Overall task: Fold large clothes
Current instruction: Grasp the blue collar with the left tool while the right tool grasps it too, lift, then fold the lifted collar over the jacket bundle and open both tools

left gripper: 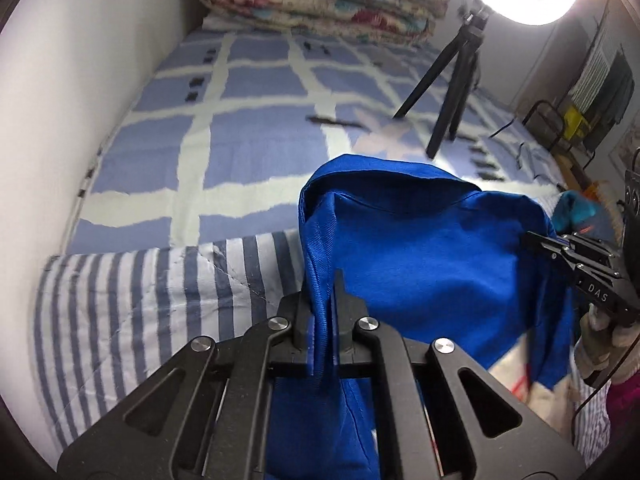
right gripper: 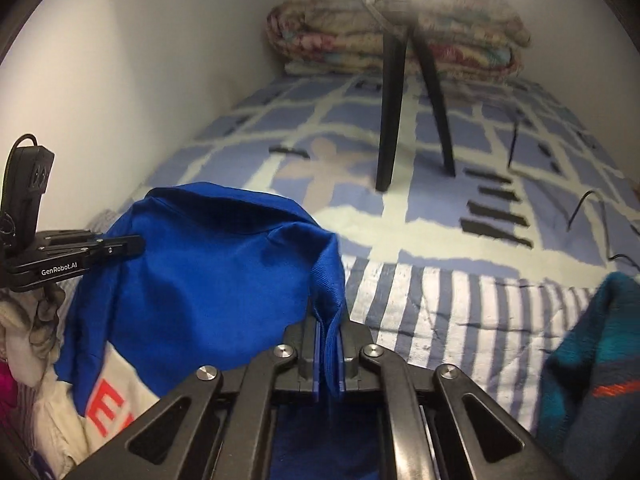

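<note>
Between your left gripper (left gripper: 322,312) fingers, a bunched edge of the blue garment (left gripper: 420,248) is clamped tight, the cloth rising ahead of the fingertips and draping off to their right. Your right gripper (right gripper: 329,344) likewise pinches a gathered fold of the same garment, which billows out to the left of its fingers. The cloth hangs stretched between your two grips above the striped quilt (right gripper: 460,320). Beyond the fingertips lies the checked bedsheet (left gripper: 240,120), where a black tripod (left gripper: 444,80) stands. Right of your right fingers sits a teal garment (right gripper: 600,360).
</note>
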{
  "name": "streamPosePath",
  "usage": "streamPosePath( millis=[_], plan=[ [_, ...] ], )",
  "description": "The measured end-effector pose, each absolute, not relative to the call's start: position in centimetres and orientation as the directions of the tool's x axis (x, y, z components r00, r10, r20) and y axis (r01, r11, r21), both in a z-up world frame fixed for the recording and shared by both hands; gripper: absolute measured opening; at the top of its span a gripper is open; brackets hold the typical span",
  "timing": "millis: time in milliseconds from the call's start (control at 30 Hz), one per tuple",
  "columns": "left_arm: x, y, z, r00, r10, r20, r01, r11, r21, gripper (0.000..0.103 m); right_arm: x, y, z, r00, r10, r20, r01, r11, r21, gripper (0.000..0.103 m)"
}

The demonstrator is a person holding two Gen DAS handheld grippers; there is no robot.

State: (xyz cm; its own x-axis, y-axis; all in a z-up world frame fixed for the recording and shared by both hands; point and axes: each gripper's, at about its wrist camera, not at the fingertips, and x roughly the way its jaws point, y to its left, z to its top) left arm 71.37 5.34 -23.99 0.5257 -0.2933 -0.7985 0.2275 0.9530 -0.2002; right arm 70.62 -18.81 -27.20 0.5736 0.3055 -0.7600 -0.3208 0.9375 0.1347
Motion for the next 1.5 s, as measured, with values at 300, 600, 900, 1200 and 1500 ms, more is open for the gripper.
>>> streamPosePath(
  millis=[300,600,900,1200,1500],
  plan=[
    [63.6,6.0,-17.1,0.599,-0.345,-0.722,0.259,0.937,-0.233,0.002,64.1,-19.9,-19.6,0.649,0.382,-0.658,-0.35,0.918,0.187,0.002],
    [51.8,7.7,-10.4,0.652,-0.347,-0.675,0.268,0.937,-0.223,0.002,51.6,-18.9,-12.4,0.666,0.432,-0.608,-0.434,0.888,0.156,0.002],
    [41.8,9.5,-10.7,0.652,-0.395,-0.647,0.263,0.918,-0.297,0.002,41.6,-18.8,-13.5,0.625,0.403,-0.669,-0.446,0.887,0.117,0.002],
    [35.2,9.2,-17.3,0.582,-0.403,-0.707,0.239,0.915,-0.325,0.002,35.7,-18.7,-19.6,0.553,0.36,-0.751,-0.476,0.877,0.07,0.002],
    [30.1,7.5,-22.4,0.497,-0.324,-0.805,0.257,0.941,-0.22,0.004,31.6,-18.6,-25.8,0.5,0.272,-0.823,-0.497,0.868,-0.015,0.004]
  ],
)
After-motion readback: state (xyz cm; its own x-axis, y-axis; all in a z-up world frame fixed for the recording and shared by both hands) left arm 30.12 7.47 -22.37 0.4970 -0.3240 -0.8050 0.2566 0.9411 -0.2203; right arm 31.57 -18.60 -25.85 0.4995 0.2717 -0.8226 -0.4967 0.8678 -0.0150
